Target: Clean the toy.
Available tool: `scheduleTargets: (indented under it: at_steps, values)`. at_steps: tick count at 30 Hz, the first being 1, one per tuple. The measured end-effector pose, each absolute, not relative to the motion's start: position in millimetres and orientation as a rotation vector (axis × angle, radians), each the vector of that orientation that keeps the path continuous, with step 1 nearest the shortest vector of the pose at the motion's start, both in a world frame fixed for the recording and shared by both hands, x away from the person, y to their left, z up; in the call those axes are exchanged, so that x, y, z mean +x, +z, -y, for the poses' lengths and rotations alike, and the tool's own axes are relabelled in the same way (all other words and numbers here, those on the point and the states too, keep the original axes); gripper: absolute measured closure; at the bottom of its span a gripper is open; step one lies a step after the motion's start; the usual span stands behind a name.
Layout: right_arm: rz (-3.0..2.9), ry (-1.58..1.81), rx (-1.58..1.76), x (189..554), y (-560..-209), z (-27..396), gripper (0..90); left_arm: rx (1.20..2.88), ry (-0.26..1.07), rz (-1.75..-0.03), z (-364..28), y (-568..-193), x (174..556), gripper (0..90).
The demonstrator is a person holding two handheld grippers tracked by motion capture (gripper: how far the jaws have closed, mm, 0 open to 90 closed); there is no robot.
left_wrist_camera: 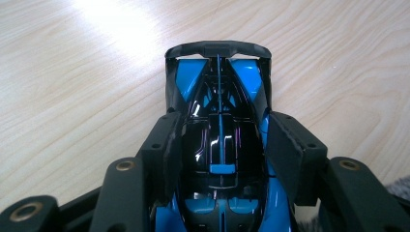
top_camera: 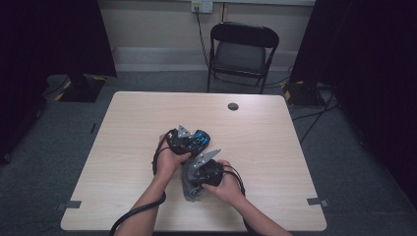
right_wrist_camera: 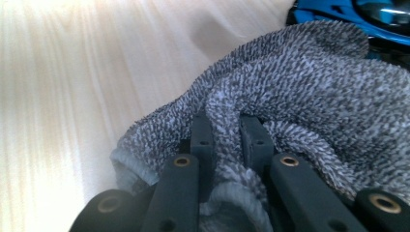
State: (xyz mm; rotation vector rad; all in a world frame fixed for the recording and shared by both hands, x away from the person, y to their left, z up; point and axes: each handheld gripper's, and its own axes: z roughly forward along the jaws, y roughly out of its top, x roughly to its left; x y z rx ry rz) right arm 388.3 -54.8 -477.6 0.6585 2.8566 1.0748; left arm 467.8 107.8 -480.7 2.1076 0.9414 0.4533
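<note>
A blue and black toy car (left_wrist_camera: 220, 140) rests on the wooden table (left_wrist_camera: 72, 96), and my left gripper (left_wrist_camera: 222, 150) is shut on it, one pad pressed on each side of its body. From above, the car (top_camera: 200, 138) pokes out beyond that gripper (top_camera: 189, 140) near the table's middle. A grey speckled towel (right_wrist_camera: 309, 96) lies bunched beside the car (right_wrist_camera: 348, 9). My right gripper (right_wrist_camera: 226, 137) is shut on a fold of this towel. In the high view the towel (top_camera: 189, 189) hangs under the right gripper (top_camera: 204, 169), just in front of the left one.
A black folding chair (top_camera: 241, 51) stands beyond the table's far edge. A round cable hole (top_camera: 233, 106) sits near the far edge of the table (top_camera: 123, 128). Dark curtains flank both sides, and cables run over the floor at the right.
</note>
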Motion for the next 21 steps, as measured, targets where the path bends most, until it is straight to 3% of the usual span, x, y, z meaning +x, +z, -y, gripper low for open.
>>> scheduleTargets:
  at_steps: [11, 21]
  values:
    - [-2.899, 1.102, 0.502, 377.3, -473.8, 64.7, 78.9, 2.107, 0.455, -0.943, -107.5, -480.6, 467.4, 47.7]
    - [-2.816, 1.126, 0.576, 385.9, -448.7, 97.5, 78.9, 2.108, 0.458, -0.944, -107.5, -480.7, 467.1, 47.7]
